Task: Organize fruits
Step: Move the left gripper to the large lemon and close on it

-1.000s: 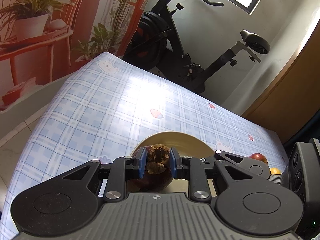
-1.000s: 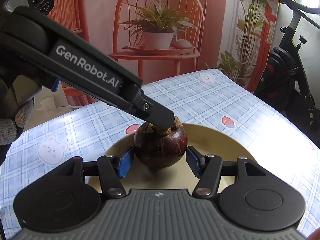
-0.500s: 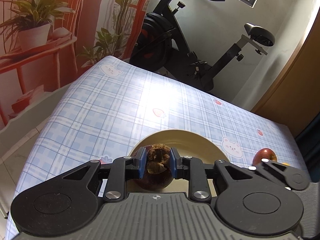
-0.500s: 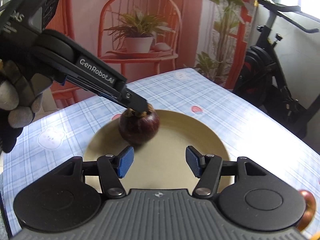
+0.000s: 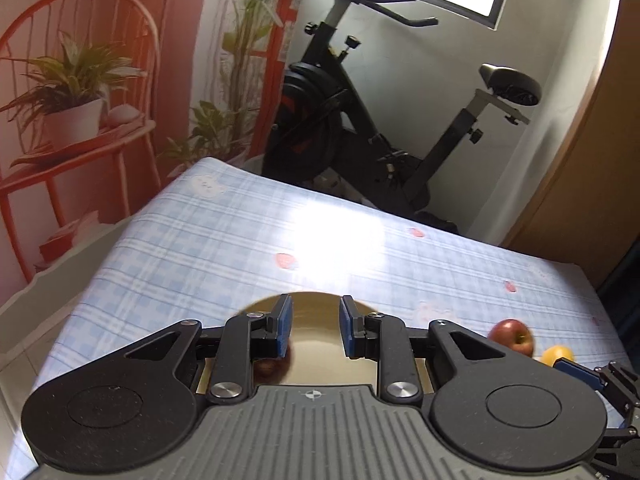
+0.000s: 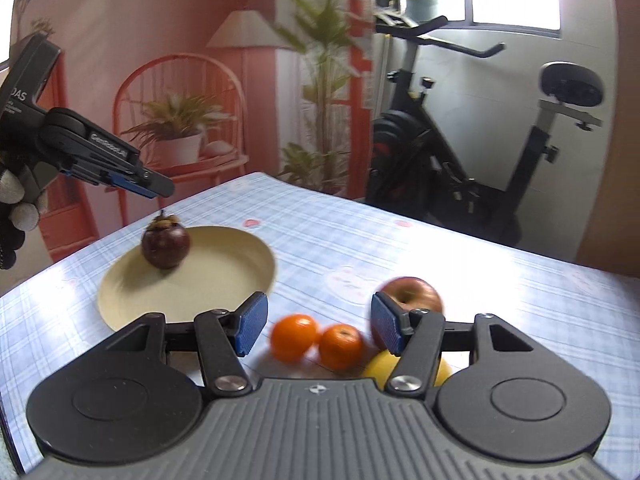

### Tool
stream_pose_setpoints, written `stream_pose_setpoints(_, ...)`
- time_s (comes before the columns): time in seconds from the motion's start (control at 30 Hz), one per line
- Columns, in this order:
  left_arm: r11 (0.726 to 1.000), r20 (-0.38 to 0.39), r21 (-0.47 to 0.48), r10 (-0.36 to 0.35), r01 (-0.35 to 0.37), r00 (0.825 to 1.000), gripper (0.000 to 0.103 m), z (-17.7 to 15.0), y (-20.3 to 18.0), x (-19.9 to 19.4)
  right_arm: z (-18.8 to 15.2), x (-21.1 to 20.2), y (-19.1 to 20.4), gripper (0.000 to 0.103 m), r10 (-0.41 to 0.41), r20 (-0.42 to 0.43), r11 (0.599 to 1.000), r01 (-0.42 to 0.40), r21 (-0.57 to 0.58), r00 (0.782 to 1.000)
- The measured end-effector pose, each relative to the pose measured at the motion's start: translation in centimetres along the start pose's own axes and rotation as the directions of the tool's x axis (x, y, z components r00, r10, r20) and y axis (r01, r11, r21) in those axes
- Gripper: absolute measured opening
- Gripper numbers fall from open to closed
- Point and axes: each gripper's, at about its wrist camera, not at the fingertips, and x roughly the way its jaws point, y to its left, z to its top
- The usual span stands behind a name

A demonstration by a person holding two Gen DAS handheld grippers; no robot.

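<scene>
behind the table [image 6: 460,264] stand an exercise bike [image 6: 472,148] and a backdrop printed with an orange chair and potted plants. a soft, blue-checked cloth with small bear and strawberry prints covers the table.

on it sits a round, shallow, cream plate [image 6: 224,280] with a low upright rim. the plate holds one fruit, a mangosteen [image 6: 165,245]: round, dark purple, glossy, with a dry brown calyx on top. it sits near the plate's far left edge. in the left wrist view only a blurred sliver of it [image 5: 276,364] shows under the left finger.

four more fruits lie on the cloth to the right of the plate, close together: two small oranges [image 6: 294,337] [image 6: 341,345] with dimpled skin, touching each other, a red apple [image 6: 412,294] behind them, and a smooth yellow fruit [image 6: 384,366] partly hidden by the right gripper's linkage.

the left gripper [image 5: 314,330], held by a gloved hand [image 6: 16,208], hangs above the mangosteen; its blue ribbed pads stand a narrow gap apart with nothing between them. the right gripper [image 6: 318,322] is about half open and empty, above the oranges.
</scene>
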Motion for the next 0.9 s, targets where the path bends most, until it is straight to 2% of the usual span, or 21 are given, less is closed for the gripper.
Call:
stream_pose_setpoints(0.23,0.993,-0.036,0.066,-0.091,0.093,0.995,0.027,-0.6,-5.6,1.1,-2.2,-2.1,-5.0,0.061,-0.082,-0.002,0.993,0.081,0.084,0.997)
stream_pose_setpoints(0.47,0.97,-0.062,0.173,-0.161,0.17,0.985,0.027,-1.9,-11.0,2.0,-3.6,-2.8,-8.7,0.061,-0.112,-0.008,0.983,0.112,0.146,0.994)
stream_pose_setpoints(0.67,0.95,-0.134,0.179,-0.233,0.255,0.963,0.027,-2.4,-15.2,4.2,-4.9,-2.2,-9.9,0.061,-0.096,-0.039,0.984,0.101,0.144,0.995)
stream_pose_setpoints(0.77,0.928,-0.21,0.184,-0.286,0.325,0.935,0.027,-2.8,-17.2,5.8,-5.3,-1.7,-10.4,0.061,-0.07,-0.055,0.986,0.077,0.148,0.996)
stream_pose_setpoints(0.9,0.924,-0.252,0.169,-0.296,0.343,0.921,0.027,-3.3,-19.4,7.9,-5.0,-1.0,-10.9,0.062,-0.041,-0.066,0.99,0.05,0.129,0.997)
